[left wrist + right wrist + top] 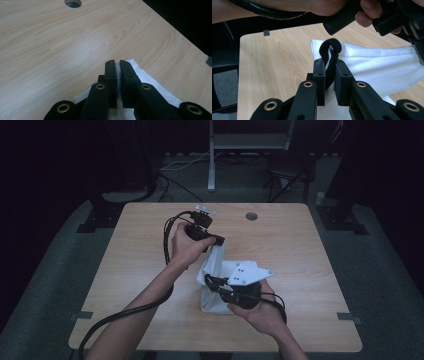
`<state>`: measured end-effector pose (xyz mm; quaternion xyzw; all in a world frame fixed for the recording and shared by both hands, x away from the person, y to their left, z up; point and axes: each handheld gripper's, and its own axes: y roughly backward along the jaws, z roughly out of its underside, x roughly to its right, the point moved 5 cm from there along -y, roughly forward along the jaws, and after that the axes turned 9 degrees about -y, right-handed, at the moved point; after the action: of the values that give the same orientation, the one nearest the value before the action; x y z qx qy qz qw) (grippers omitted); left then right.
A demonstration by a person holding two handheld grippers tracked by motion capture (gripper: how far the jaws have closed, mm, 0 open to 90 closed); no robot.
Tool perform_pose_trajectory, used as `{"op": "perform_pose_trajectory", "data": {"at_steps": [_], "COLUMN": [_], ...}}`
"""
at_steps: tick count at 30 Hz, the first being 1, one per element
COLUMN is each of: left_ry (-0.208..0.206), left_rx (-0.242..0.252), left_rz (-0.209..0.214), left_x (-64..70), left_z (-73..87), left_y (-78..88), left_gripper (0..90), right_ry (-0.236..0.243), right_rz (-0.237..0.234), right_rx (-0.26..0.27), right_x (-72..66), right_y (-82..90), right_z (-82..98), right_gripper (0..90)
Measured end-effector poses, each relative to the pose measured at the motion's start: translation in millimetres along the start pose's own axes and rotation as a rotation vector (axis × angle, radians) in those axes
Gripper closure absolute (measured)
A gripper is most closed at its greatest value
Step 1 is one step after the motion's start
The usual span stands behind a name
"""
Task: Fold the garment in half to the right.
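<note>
Pinching white cloth (215, 270) between both hand-held grippers, left (216, 241) and right (209, 281)

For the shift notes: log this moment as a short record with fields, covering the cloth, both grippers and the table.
Work in hand: a white cloth held up between two grippers over the table
Left gripper: shut on the cloth's upper part, raised above the table
Right gripper: shut on a black loop at the cloth's edge
Cloth: stretched between the grippers, lower end on the table
Table: light wood, round hole near the far edge
</note>
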<state>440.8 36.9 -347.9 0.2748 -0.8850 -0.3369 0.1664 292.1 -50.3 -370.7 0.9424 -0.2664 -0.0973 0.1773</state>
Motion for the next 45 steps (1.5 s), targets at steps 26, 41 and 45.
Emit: {"op": "perform_pose_trajectory", "data": {"at_steps": [26,41,45], "left_ry": [0.006,-0.011,-0.017], "left_rx": [-0.012,-0.014,-0.014], "left_rz": [-0.012,-0.013,-0.012], "left_x": [10.0,14.4,15.2], "left_z": [-4.2,-8.4,-9.7], "left_y": [-11.2,-14.1,-15.1], "left_gripper": [85.6,85.6,85.6], "right_ry": [-0.034,-0.044,-0.044], "right_rz": [0.019,0.03,0.033], "right_rx": [0.015,0.021,0.021], "right_x": [9.3,12.5,13.7], "right_y": [16.6,23.3,25.0], "right_z": [14.1,18.1,18.9], "right_gripper": [81.5,81.4,81.4]}}
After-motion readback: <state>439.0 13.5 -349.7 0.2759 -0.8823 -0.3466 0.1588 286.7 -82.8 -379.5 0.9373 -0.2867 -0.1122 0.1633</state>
